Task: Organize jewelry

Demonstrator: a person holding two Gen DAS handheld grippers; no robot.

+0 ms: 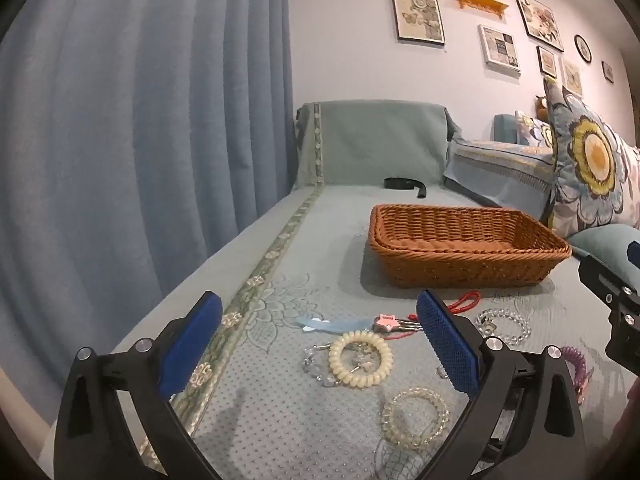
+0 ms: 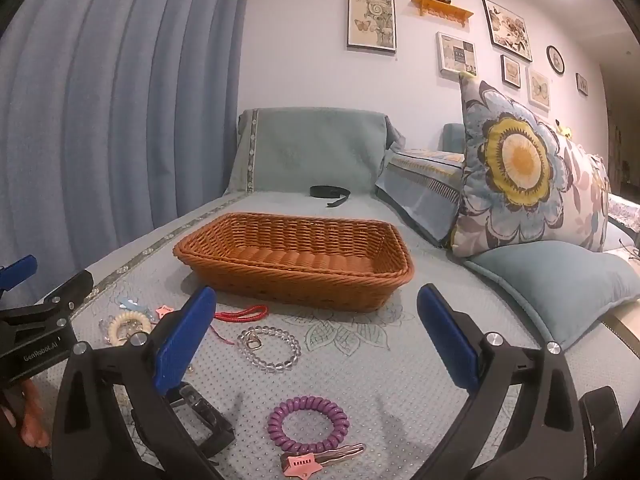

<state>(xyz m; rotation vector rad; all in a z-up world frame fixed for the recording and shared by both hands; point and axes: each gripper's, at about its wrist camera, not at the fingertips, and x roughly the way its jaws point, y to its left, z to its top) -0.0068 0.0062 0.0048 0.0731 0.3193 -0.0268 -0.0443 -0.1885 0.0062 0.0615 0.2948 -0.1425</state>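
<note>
Progress: barely begun, by the look of it; wicker basket (image 2: 296, 256) shows nothing inside, every piece seen lying on the sofa cover (image 1: 280, 420).
Left gripper (image 1: 320, 340): jaws spread wide, nothing held, poised above the cream spiral hair tie (image 1: 360, 359).
Right gripper (image 2: 316, 332): jaws spread wide, nothing held, poised above the purple spiral hair tie (image 2: 308, 424).
Near the basket: red cord (image 2: 242, 313) just in front of its near wall; clear bead bracelet (image 2: 268, 348) a little nearer the camera.
Left cluster: cream spiral hair tie with small clear beads beside it; pale blue clip (image 1: 332, 324) and pink star clip (image 1: 386, 321) behind it; clear spiral hair tie (image 1: 416, 416) closest to the camera.
Right cluster: purple spiral hair tie with a second pink star clip (image 2: 304, 465) touching its near edge.
Left to do: probably all pieces to go into the basket, one at a time.
Hidden: near inside wall of the basket not visible in either view; part of the left cluster covered by the left gripper's right finger.
Hard to make out: dark clip-like object (image 2: 208, 420) behind the right gripper's left finger; black strap (image 2: 330, 192) far back, unclear whether part of the task.
</note>
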